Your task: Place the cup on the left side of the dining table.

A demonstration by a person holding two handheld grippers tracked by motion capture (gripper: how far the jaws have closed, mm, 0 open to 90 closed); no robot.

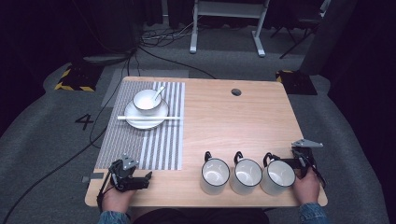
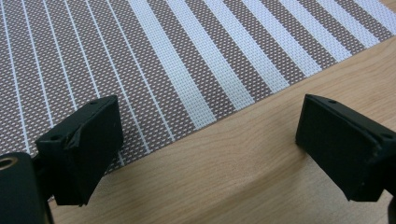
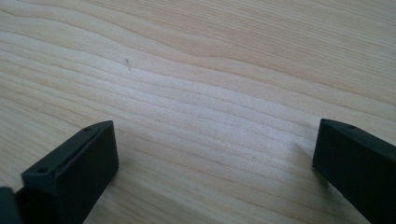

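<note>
Three white mugs with black rims and handles stand in a row near the table's front edge: left mug (image 1: 215, 175), middle mug (image 1: 246, 175), right mug (image 1: 278, 177). My right gripper (image 1: 299, 162) sits just right of the right mug, open over bare wood (image 3: 205, 93), with nothing between its jaws (image 3: 215, 140). At the front left corner my left gripper (image 1: 144, 178) is open and empty (image 2: 210, 126), over the near edge of a striped placemat (image 2: 177, 60). On the far end of the placemat (image 1: 154, 140) a white bowl (image 1: 147, 100) with a spoon (image 1: 159, 92) rests on a plate (image 1: 159, 121).
White chopsticks (image 1: 173, 118) lie across the plate. The wooden table (image 1: 233, 126) has a round cable hole (image 1: 236, 92) near its far edge. Cables and a desk frame (image 1: 226, 28) lie on the floor beyond.
</note>
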